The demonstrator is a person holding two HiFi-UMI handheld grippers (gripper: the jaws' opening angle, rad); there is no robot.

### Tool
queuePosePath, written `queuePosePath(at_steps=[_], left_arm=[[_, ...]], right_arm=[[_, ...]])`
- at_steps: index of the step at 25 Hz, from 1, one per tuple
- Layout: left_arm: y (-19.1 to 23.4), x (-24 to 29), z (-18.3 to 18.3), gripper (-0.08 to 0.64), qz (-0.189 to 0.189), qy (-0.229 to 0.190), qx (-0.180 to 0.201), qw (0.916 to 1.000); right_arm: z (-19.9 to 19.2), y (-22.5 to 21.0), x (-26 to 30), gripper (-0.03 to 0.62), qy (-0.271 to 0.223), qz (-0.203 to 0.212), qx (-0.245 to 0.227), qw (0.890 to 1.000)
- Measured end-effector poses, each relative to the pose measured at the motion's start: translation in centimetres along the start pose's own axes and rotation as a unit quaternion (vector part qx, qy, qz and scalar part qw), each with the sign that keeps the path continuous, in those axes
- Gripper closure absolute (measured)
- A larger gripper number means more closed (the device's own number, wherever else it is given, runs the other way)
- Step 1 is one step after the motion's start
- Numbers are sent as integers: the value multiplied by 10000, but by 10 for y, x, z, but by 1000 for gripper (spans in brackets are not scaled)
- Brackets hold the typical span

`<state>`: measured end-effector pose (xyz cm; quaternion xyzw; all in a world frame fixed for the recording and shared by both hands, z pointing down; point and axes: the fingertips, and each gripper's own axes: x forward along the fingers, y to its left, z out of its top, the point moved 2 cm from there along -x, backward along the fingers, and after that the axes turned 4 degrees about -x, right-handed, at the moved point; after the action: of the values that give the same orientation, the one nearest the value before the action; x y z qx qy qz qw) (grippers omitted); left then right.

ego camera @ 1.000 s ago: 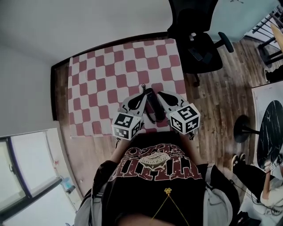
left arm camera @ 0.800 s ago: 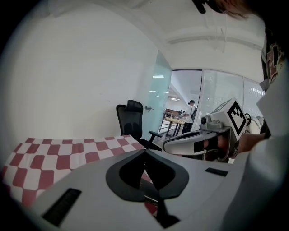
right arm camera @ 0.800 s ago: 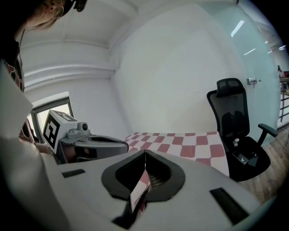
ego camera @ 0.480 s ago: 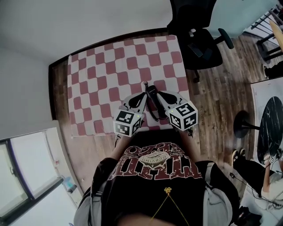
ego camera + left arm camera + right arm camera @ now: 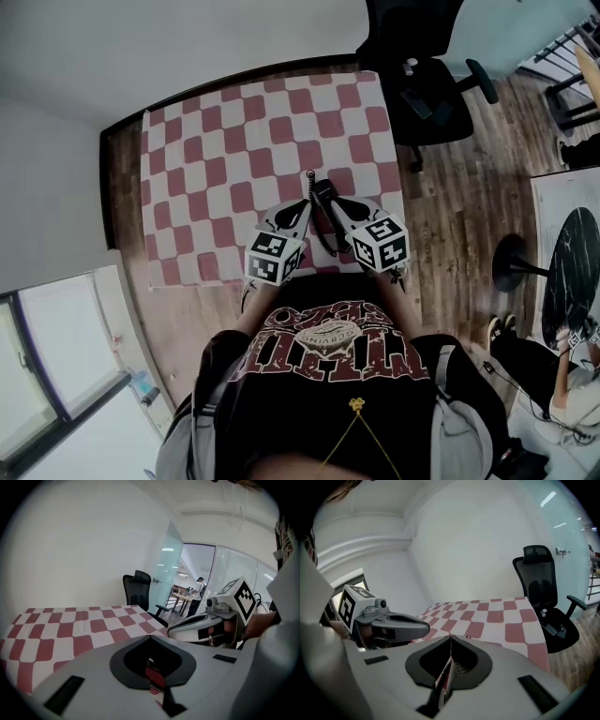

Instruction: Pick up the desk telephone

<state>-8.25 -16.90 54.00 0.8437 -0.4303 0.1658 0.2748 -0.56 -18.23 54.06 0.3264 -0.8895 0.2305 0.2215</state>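
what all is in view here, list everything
checked cloth: one, red and white, covering the table
table: one, dark wood, bare strip left of the cloth
desk telephone: one, black with a cord, near edge of the cloth, between the two grippers
office chair: one, black, by the table's far right corner
floor: wood planks, right of the table
left gripper: one, white, jaws together, over the cloth's near edge
right gripper: one, white, jaws together, beside the left one
shirt: one, black with red print, bottom of the head view
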Motion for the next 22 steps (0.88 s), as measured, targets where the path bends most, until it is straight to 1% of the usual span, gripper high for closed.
queuePosePath(at_steps=[4,10,18,22], left_arm=[[4,5,-12,560,-55,197,-89,9998],[4,13,-24,560,-202,387,-90,9990],[0,17,-30,560,-379,554,-131,9977],[3,17,-32,560,-394,615,-169,9972]], right_arm=[[-13,-2,8,574,200,-1,41,9998],[-29,-2,18,574,416,6,139,9990],[-40,-6,20,572,749,-251,-215,9966],[-42,-7,23,572,847,-362,-331,9952]])
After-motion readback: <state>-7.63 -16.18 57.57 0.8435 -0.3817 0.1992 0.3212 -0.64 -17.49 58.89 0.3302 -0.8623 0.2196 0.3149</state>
